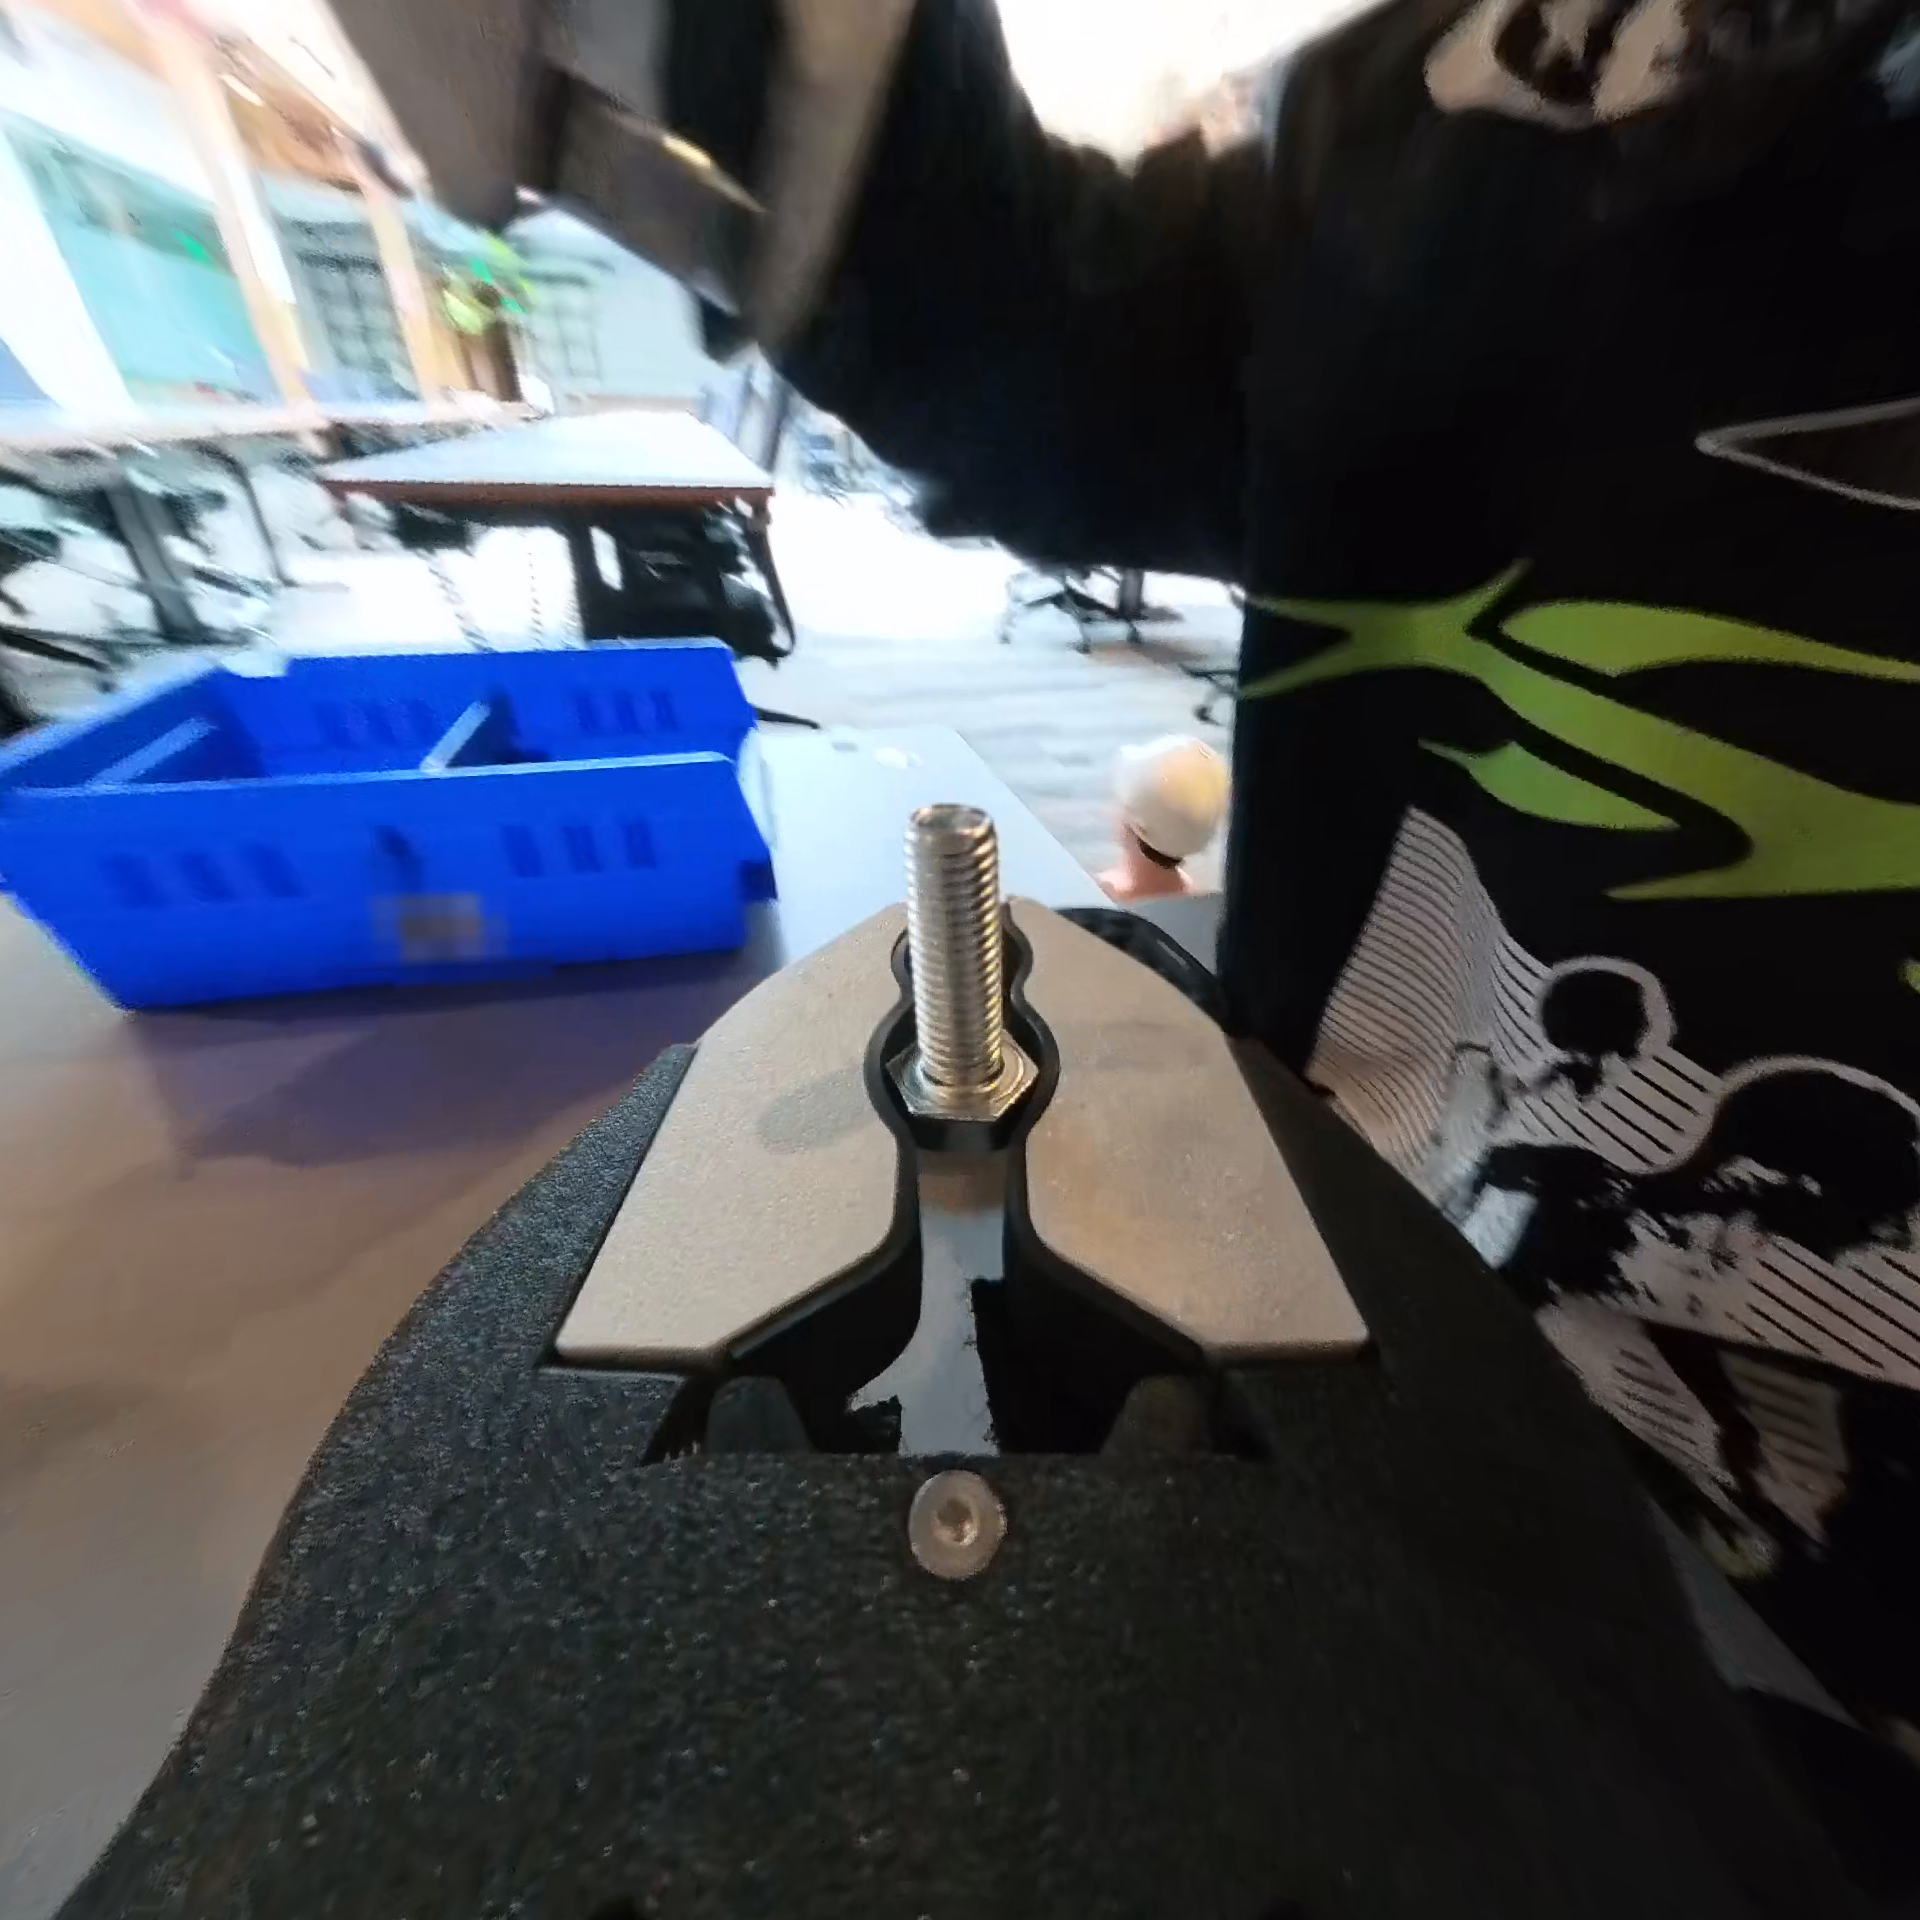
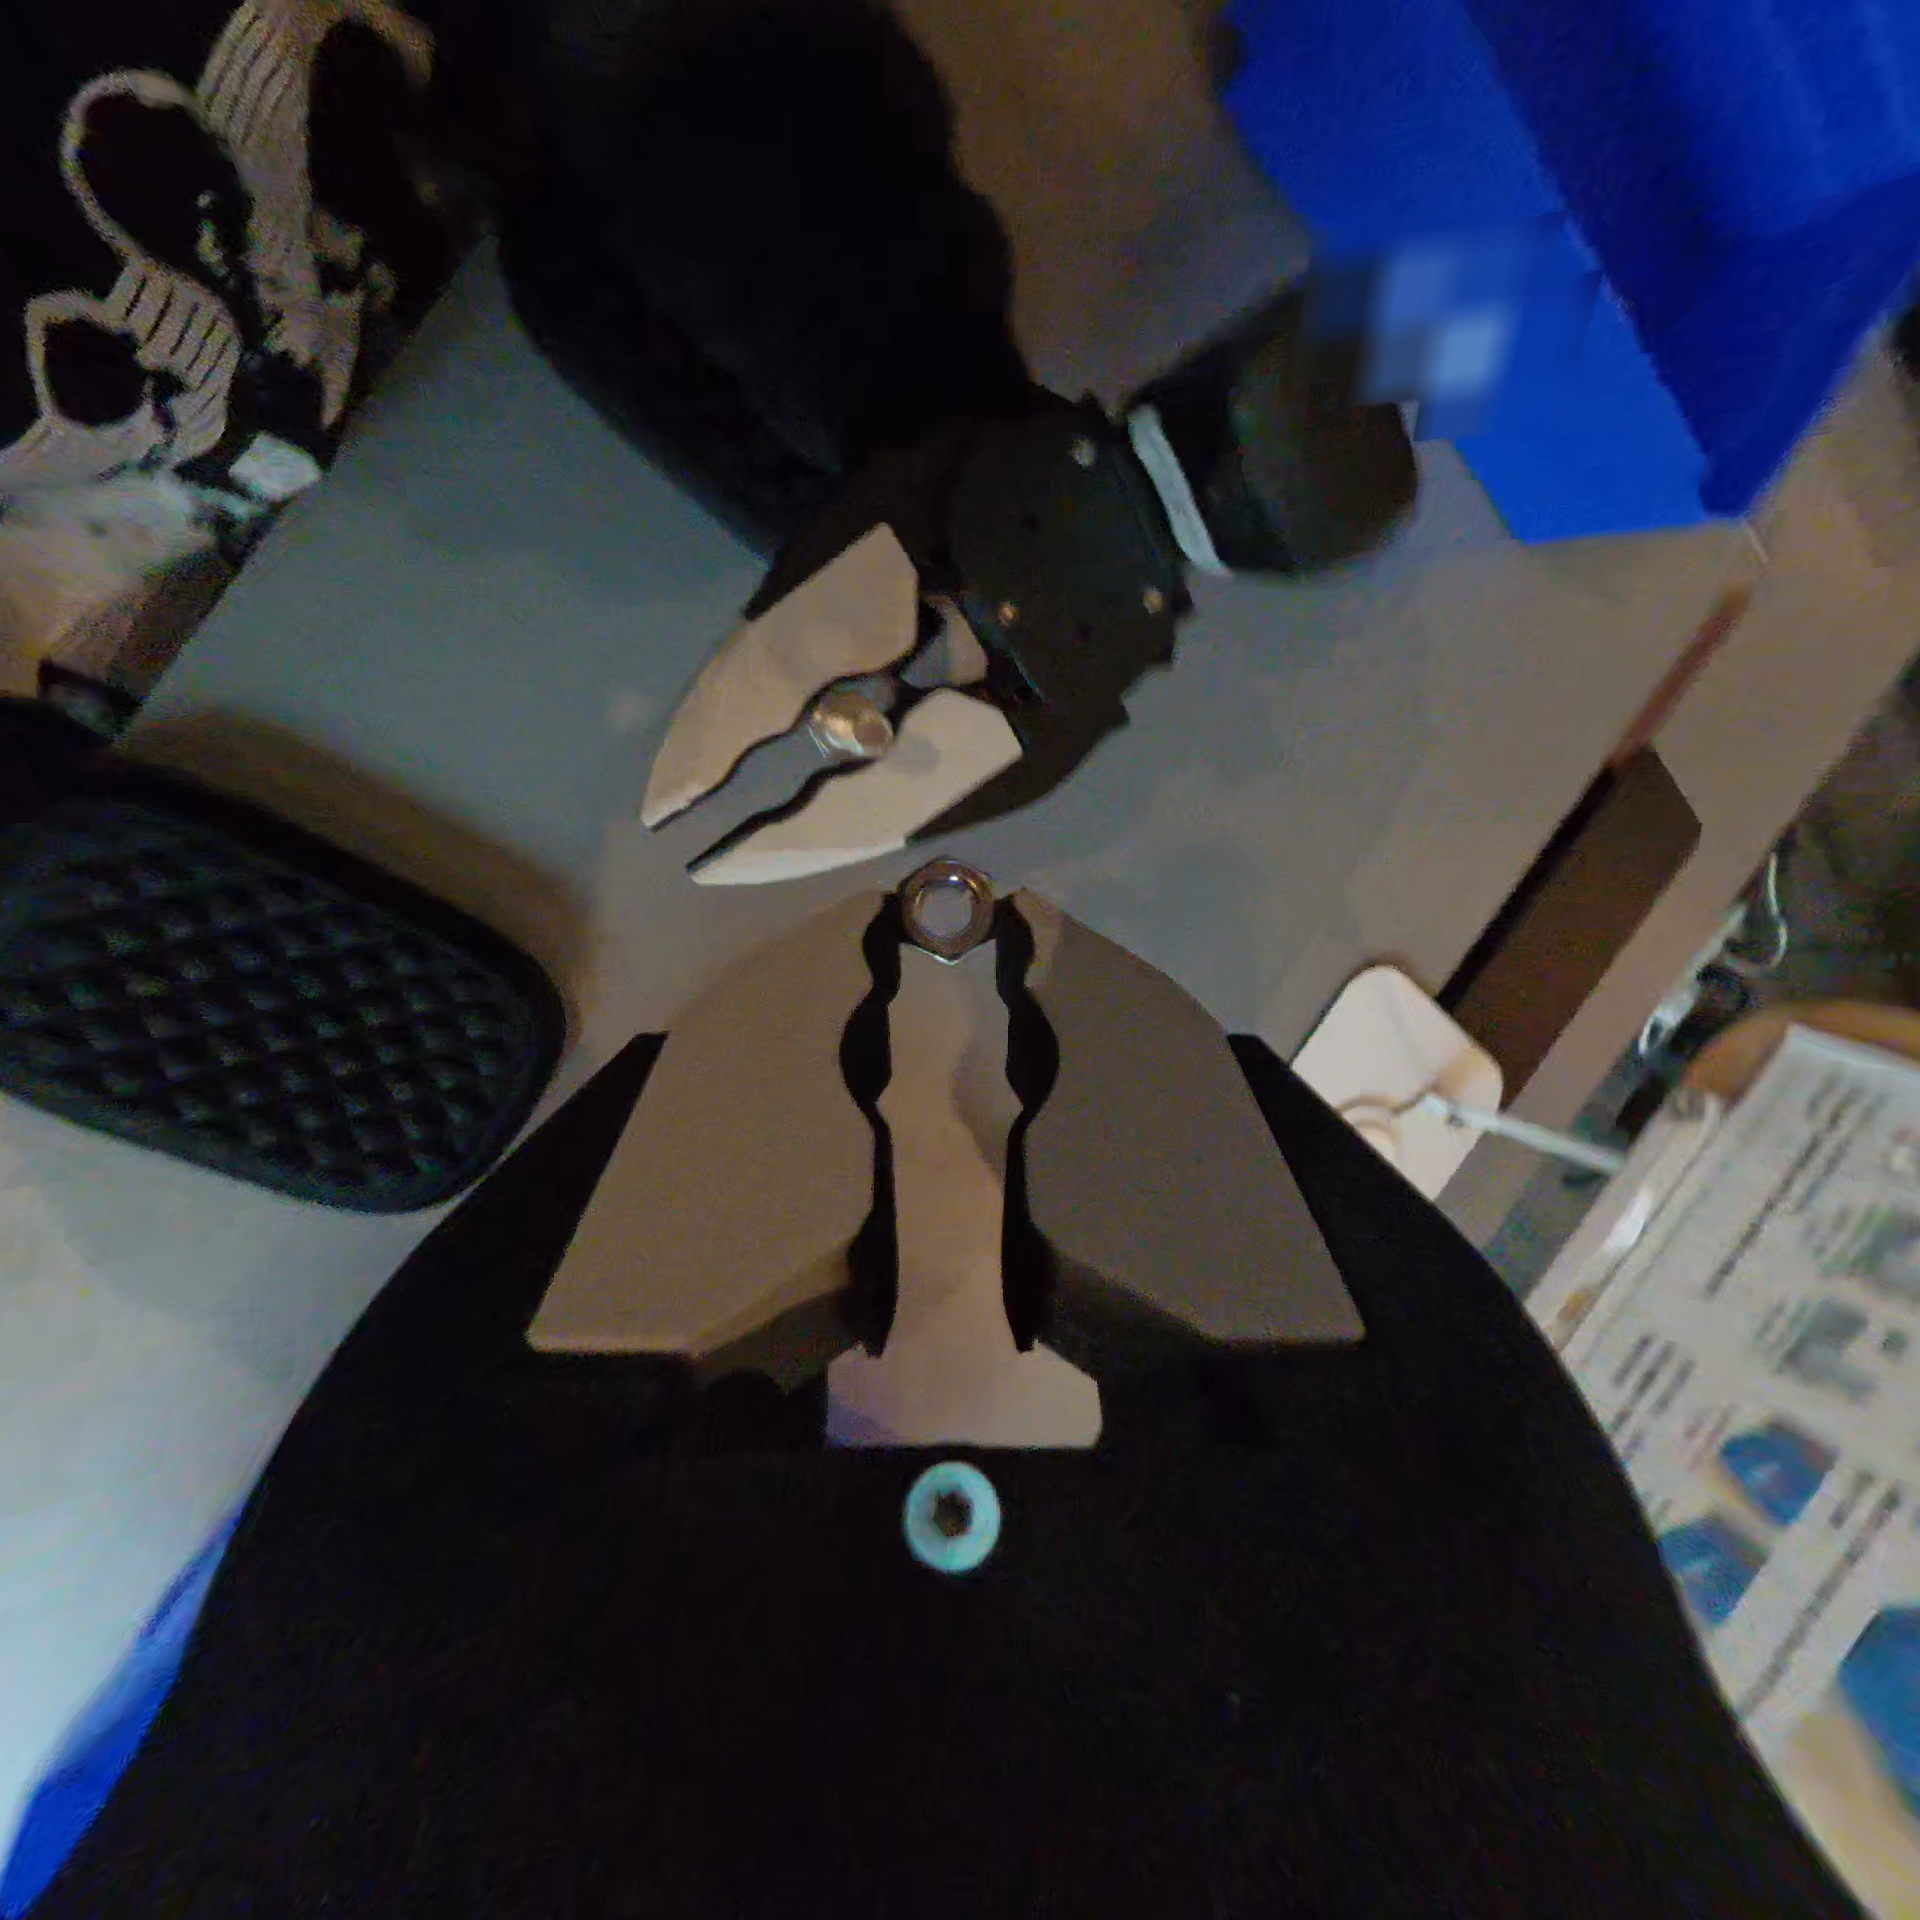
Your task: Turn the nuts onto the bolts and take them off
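Observation:
In the left wrist view my left gripper is shut on a silver bolt. The bolt stands upright between the fingers, hex head low in the jaw notch and threaded end up. In the right wrist view my right gripper is shut on a small silver hex nut at its fingertips, hole facing the camera. The left gripper also shows there, just beyond the nut, with the bolt seen end-on. Nut and bolt are apart.
A blue divided bin stands on the grey table at the left. A person's black printed shirt fills the right. A black mesh chair seat, a white object and a printed sheet lie below.

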`<state>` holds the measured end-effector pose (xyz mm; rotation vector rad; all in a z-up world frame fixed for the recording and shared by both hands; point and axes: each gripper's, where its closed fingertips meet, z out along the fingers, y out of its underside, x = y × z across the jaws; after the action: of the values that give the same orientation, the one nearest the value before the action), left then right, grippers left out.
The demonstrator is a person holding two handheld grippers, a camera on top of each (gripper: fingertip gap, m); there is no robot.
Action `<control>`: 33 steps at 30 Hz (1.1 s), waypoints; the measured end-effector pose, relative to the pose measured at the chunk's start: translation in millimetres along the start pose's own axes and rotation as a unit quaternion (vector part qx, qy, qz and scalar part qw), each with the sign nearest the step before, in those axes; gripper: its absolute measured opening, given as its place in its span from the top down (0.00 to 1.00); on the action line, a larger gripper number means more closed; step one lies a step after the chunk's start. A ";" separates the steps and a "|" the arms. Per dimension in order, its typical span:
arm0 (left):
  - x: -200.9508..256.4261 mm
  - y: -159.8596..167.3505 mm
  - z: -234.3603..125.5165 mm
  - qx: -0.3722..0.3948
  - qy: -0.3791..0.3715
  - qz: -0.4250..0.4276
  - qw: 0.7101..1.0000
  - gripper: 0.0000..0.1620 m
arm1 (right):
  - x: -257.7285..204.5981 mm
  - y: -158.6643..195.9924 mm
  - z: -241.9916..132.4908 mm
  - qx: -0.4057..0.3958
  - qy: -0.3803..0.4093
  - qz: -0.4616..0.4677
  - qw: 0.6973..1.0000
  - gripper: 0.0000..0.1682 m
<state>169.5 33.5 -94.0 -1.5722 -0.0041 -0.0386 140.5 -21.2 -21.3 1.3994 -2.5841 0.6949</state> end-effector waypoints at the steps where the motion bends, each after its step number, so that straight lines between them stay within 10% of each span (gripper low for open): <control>1: -3.0 -2.8 -1.9 0.007 -0.011 0.003 1.000 0.93 | 3.3 8.1 -8.5 0.012 0.017 0.033 0.999 0.90; 19: -0.5 -6.5 -9.9 0.008 -0.008 0.011 1.000 0.93 | -74.5 318.5 -60.6 -0.053 0.167 0.553 0.815 0.90; 33: 3.1 1.5 -8.6 -0.004 -0.005 0.006 1.000 0.93 | -129.9 425.5 -5.6 -0.161 0.087 0.693 0.697 0.90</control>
<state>172.4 24.8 -95.3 -1.5812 -0.0024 -0.0227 -134.8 278.8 -200.5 -0.9222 -2.9178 0.3229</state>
